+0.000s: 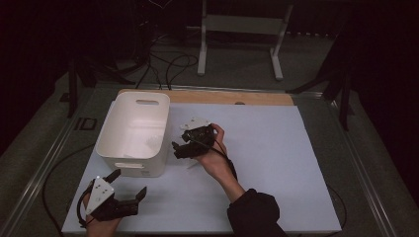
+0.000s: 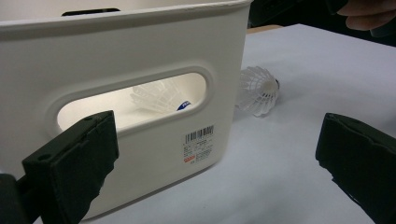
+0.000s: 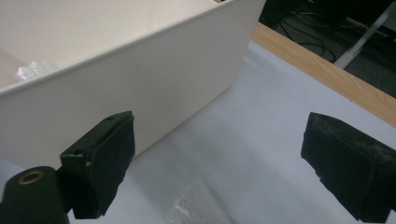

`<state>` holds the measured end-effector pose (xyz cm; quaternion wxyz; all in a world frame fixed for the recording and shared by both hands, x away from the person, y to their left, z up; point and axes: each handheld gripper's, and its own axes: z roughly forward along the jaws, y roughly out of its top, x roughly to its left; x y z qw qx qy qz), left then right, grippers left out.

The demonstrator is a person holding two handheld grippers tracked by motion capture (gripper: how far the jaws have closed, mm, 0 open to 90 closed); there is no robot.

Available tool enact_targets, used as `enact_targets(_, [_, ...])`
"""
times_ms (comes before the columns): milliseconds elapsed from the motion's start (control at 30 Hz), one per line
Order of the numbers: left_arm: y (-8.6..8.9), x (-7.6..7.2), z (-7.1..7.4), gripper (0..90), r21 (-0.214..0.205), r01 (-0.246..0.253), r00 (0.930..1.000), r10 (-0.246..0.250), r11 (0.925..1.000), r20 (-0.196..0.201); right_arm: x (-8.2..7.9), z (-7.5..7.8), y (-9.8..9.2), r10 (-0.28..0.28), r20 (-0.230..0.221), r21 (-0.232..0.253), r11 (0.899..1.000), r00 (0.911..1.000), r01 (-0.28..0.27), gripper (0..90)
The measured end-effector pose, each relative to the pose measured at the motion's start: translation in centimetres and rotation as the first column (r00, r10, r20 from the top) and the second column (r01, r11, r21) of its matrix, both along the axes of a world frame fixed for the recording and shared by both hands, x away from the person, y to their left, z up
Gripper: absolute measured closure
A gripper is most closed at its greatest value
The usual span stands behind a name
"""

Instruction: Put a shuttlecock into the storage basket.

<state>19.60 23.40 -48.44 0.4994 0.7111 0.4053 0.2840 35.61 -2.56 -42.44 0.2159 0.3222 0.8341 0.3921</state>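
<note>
White plastic makes up the bin (image 1: 133, 132) that anchors this scene, and we place everything else by it. It sits on a pale sheet (image 1: 276, 163) over the table, its long axis running away from us, with a slot handle cut into each end wall. Through the near slot, in the left gripper view, we see a white shuttlecock (image 2: 156, 97) lying on its side inside the bin, its feather skirt fanning to the left and a blue mark near its other end. A second shuttlecock (image 2: 258, 91) lies on the sheet just beside the bin's right wall, near the front corner, also on its side; its skirt opens toward the bin and its cork end points away, so its long axis runs roughly crosswise to the bin's. Our right gripper (image 1: 184, 146) hovers close to the bin's right wall above that shuttlecock, jaws spread wide with nothing between them. In the right gripper view the feathers (image 3: 194, 207) show just below the gap. Our left gripper (image 1: 129, 183) sits off the bin's near end, pointing at it, jaws likewise wide apart and empty.
</note>
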Motion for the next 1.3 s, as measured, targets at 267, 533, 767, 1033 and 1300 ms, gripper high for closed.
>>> enact_targets(267, [0.0,0.0,0.0,0.0,0.001,0.001,1.0000,-0.001,1.0000,0.001,0.1,-0.6,-0.1,-0.001,-0.010,-0.012,1.000,0.9999,0.000,9.8])
enact_targets(533, [0.0,0.0,0.0,0.0,-0.001,-0.001,1.0000,0.001,1.0000,0.001,0.1,-1.4,-0.3,-0.006,-0.025,-0.033,0.999,0.9997,0.005,10.0])
enact_targets(767, [0.0,0.0,0.0,0.0,0.000,-0.001,1.0000,0.001,1.0000,0.002,0.1,-1.8,-0.4,-0.007,-0.033,-0.042,0.999,0.9994,0.005,10.1])
enact_targets(1033, [0.0,0.0,0.0,0.0,0.000,-0.003,1.0000,0.003,1.0000,0.003,0.2,-2.4,-0.5,-0.012,-0.049,-0.053,0.999,0.9987,0.010,10.2])
enact_targets(1300, [0.0,0.0,0.0,0.0,-0.002,-0.003,1.0000,0.003,1.0000,0.004,0.2,-2.9,-0.5,-0.013,-0.056,-0.073,0.997,0.9983,0.009,12.3])
